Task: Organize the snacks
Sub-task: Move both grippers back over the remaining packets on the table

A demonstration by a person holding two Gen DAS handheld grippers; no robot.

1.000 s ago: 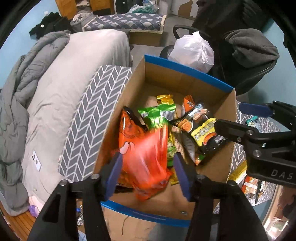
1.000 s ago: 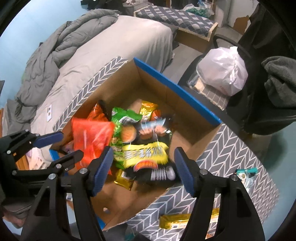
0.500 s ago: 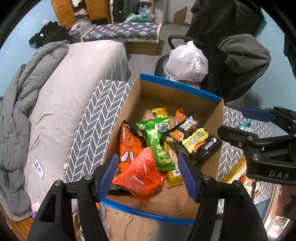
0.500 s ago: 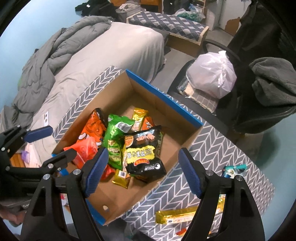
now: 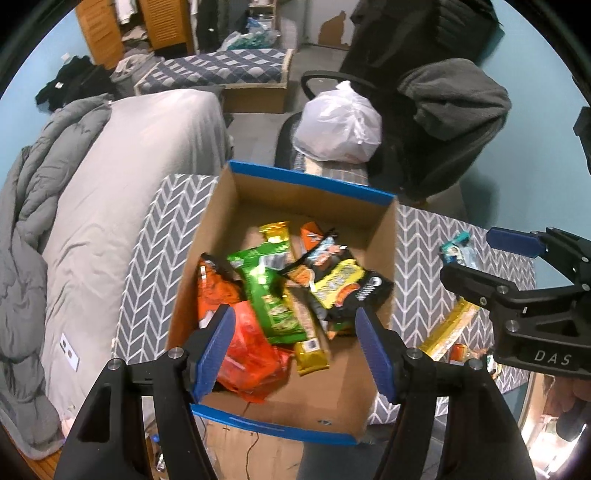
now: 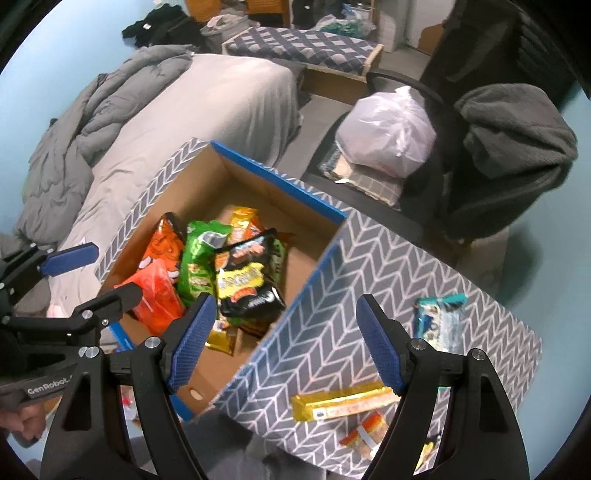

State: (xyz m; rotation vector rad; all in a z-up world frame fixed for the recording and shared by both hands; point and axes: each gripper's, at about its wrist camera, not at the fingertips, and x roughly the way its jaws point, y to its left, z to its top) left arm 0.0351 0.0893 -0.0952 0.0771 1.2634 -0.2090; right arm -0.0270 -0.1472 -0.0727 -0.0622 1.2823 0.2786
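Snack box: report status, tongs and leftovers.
Both tongs, left and right, open, empty. Snack box part filled. Gold bar, blue packet outside on the table. Nothing blocking.

White plastic bag (image 5: 338, 123) on black chair (image 6: 397, 86).

You've got pale blue walls (image 5: 535, 122), a grey bed (image 5: 122, 177) with its duvet (image 5: 33, 206) bunched up, an office chair (image 6: 491, 122) holding a white bag (image 6: 388, 129), wooden cabinets (image 5: 107, 29) at the back.
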